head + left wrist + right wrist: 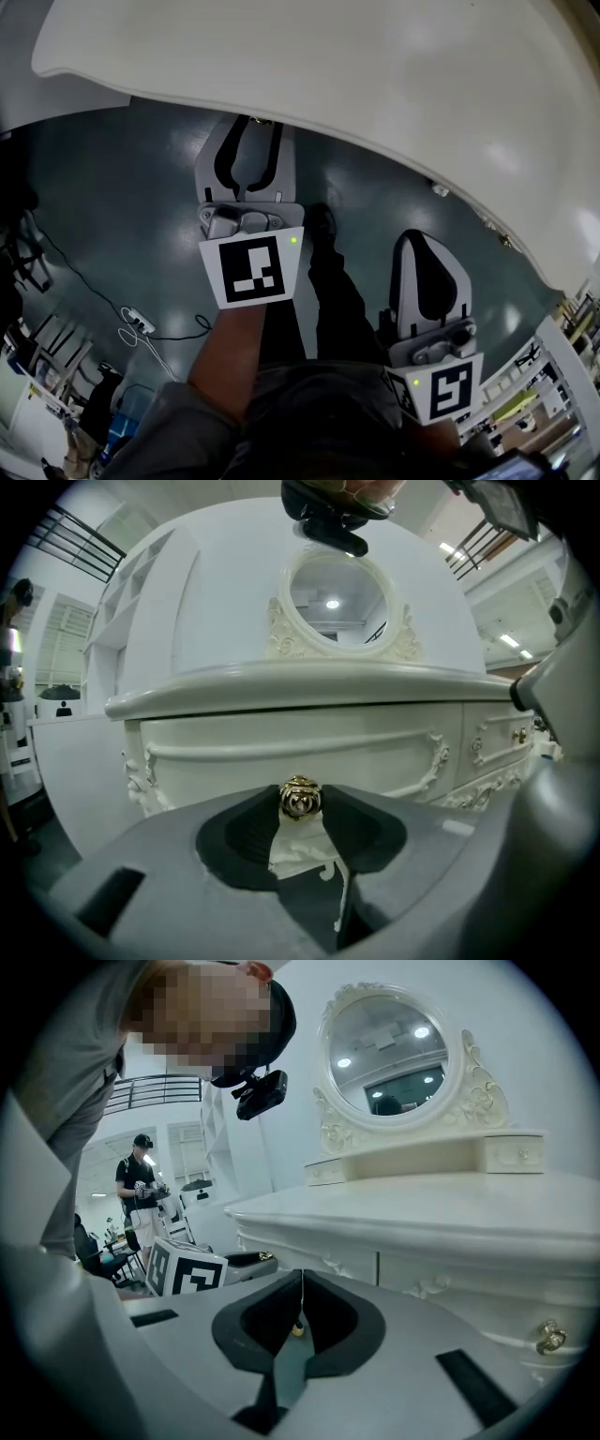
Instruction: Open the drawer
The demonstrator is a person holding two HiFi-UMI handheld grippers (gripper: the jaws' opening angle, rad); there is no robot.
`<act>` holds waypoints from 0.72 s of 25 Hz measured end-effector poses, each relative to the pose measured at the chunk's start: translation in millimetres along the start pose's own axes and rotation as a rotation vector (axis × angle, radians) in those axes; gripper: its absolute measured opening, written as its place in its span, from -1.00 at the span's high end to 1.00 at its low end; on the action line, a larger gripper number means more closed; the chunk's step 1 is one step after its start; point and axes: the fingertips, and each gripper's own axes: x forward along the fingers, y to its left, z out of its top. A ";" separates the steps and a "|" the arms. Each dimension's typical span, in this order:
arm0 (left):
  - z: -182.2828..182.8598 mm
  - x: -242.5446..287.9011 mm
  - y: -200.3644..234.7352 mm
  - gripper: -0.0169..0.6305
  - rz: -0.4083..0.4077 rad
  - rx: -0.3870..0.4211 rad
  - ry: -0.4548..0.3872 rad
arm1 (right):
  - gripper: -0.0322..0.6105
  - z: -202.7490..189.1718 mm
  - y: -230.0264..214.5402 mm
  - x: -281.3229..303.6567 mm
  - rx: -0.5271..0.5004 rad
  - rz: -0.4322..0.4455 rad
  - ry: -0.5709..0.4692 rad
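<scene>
A white dressing table (375,66) with a carved drawer front (281,752) stands before me. The drawer's gold knob (301,799) sits between the tips of my left gripper (301,803), and both pads press against it. In the head view my left gripper (257,127) reaches under the table's edge, where the knob is hidden. To the right, my right gripper (424,242) hangs below the edge with nothing in it. Its jaws (302,1281) are shut, tips together. From the right gripper view my left gripper (239,1260) shows against the drawer front.
An oval mirror (394,1049) stands on the table top. Another gold knob (550,1335) sits on a drawer further right. Cables and a power strip (136,323) lie on the grey floor at the left. A second person (139,1180) stands far back.
</scene>
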 end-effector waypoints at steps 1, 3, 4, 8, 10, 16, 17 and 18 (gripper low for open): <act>-0.2 -0.5 -1.1 0.47 -0.002 -0.003 0.002 | 0.86 0.5 -1.0 -1.2 0.002 0.000 -0.001; -2.2 -2.1 -2.9 0.48 -0.004 -0.016 0.003 | 0.86 -0.1 -4.2 -3.0 0.001 -0.001 -0.003; -3.9 -3.2 -3.6 0.50 -0.004 -0.021 0.002 | 0.86 -1.0 -6.1 -3.7 0.000 -0.002 -0.005; -9.6 -11.1 -3.5 0.52 -0.001 -0.023 0.005 | 0.86 -3.8 -6.8 -6.2 -0.005 0.000 -0.007; -14.1 -17.7 -2.8 0.52 0.002 -0.024 0.005 | 0.86 -7.9 -2.1 -8.8 -0.002 0.006 -0.007; -14.6 -18.3 -4.3 0.52 0.009 -0.024 0.016 | 0.86 -5.8 -6.3 -10.7 -0.014 0.028 -0.002; -14.5 -18.0 -4.3 0.52 0.008 -0.023 0.017 | 0.86 -3.5 -7.2 -9.9 -0.017 0.030 -0.008; -14.9 -18.6 -4.3 0.52 0.009 -0.023 0.016 | 0.86 -1.6 -7.3 -9.4 -0.022 0.032 -0.016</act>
